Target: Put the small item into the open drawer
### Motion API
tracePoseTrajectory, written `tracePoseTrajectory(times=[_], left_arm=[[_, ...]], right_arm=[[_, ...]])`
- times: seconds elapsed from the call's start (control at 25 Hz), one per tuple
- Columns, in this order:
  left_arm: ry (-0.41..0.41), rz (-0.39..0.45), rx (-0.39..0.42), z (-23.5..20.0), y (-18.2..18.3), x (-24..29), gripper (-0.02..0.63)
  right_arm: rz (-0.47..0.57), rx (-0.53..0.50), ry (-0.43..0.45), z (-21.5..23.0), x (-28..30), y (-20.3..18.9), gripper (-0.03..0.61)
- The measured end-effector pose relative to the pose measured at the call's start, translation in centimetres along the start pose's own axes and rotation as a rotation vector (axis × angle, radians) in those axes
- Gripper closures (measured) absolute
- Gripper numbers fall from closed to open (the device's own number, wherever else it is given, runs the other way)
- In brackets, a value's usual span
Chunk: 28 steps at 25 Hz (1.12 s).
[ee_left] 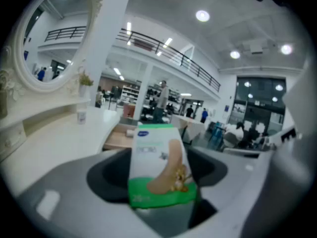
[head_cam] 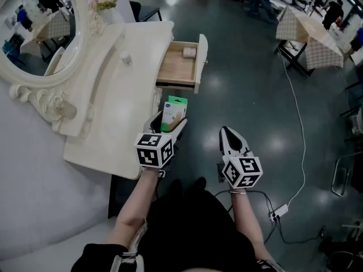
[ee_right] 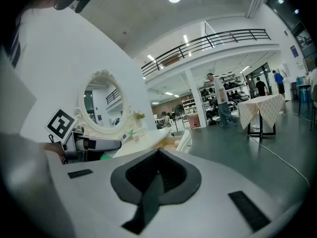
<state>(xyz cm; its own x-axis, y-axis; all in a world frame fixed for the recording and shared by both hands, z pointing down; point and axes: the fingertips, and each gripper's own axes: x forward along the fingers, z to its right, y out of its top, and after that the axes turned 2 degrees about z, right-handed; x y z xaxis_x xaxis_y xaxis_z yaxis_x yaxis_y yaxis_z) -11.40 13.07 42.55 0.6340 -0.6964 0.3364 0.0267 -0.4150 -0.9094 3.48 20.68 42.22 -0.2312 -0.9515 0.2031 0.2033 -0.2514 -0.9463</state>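
A small white and green box [head_cam: 173, 113] stands upright between the jaws of my left gripper [head_cam: 169, 122], which is shut on it just off the table's right edge. In the left gripper view the box [ee_left: 158, 165] fills the middle, with the open drawer [ee_left: 117, 139] beyond it. The open wooden drawer [head_cam: 180, 67] juts from the white dressing table [head_cam: 108, 112] and holds a small pale item [head_cam: 189, 52] at its far end. My right gripper [head_cam: 229, 136] hangs over the dark floor to the right, shut with nothing in it; its tips [ee_right: 154, 181] meet.
An oval mirror [head_cam: 35, 27] in an ornate frame stands at the table's left. A small clear cup [head_cam: 127, 58] sits on the tabletop. A white cable [head_cam: 299, 129] runs across the floor at the right. Tables with checked cloths [head_cam: 317, 35] stand far off.
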Motion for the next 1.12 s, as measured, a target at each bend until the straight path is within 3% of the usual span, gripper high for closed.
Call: tracePoseTrajectory(times=[0.8, 1.12], left_arm=[[0.118, 0.044, -0.036, 0.4, 1.6, 1.2, 0.253], [0.143, 0.033, -0.063, -1.2, 3.0, 5.4, 0.255]], right_arm=[[0.05, 0.034, 0.094, 4.0, -0.5, 2.2, 0.574], [0.044, 0.065, 0.083, 6.8, 2.1, 2.8, 0.574]])
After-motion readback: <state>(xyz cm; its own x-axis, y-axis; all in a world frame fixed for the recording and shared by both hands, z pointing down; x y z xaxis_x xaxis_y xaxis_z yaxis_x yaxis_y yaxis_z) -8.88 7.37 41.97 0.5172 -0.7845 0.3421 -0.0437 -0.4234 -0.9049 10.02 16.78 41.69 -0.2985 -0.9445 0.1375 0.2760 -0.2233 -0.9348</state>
